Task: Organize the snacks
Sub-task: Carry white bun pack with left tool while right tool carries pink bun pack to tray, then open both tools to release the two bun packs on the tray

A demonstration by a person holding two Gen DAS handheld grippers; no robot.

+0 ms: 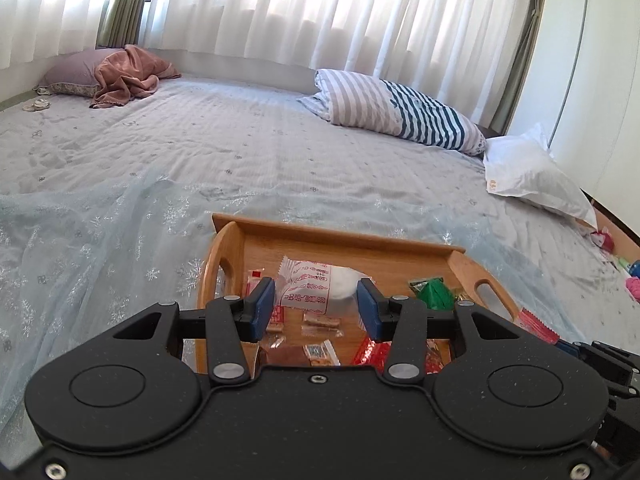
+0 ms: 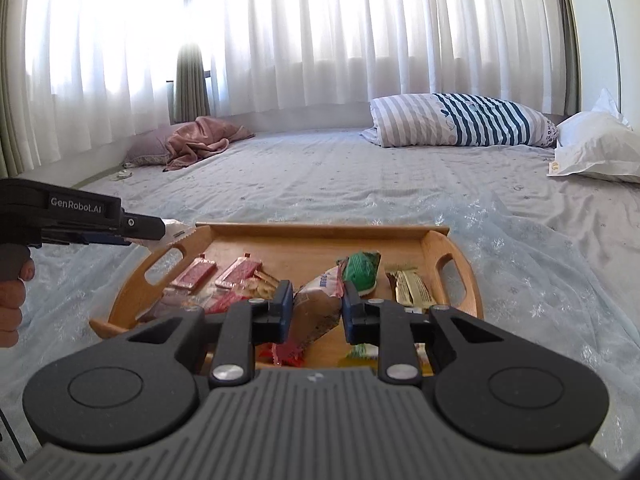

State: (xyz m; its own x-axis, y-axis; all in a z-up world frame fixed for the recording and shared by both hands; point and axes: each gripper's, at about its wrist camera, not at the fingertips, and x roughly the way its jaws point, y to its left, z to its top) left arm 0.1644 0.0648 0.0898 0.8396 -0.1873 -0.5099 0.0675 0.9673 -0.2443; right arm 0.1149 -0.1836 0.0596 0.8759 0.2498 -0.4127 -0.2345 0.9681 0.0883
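Left tool grips a white snack packet with red print between its blue pads, held over my wooden tray on the bed. From its own camera I see the packet face-on; the right camera shows this tool only side-on at the tray's left handle, a hand behind it, with a white packet end poking out.

Right tool is clamped on a brown-and-white wrapped snack, jaws narrow, above the tray. Only this view shows the pink bars left, the green packet and gold-brown bars right. Left view catches just the green packet.
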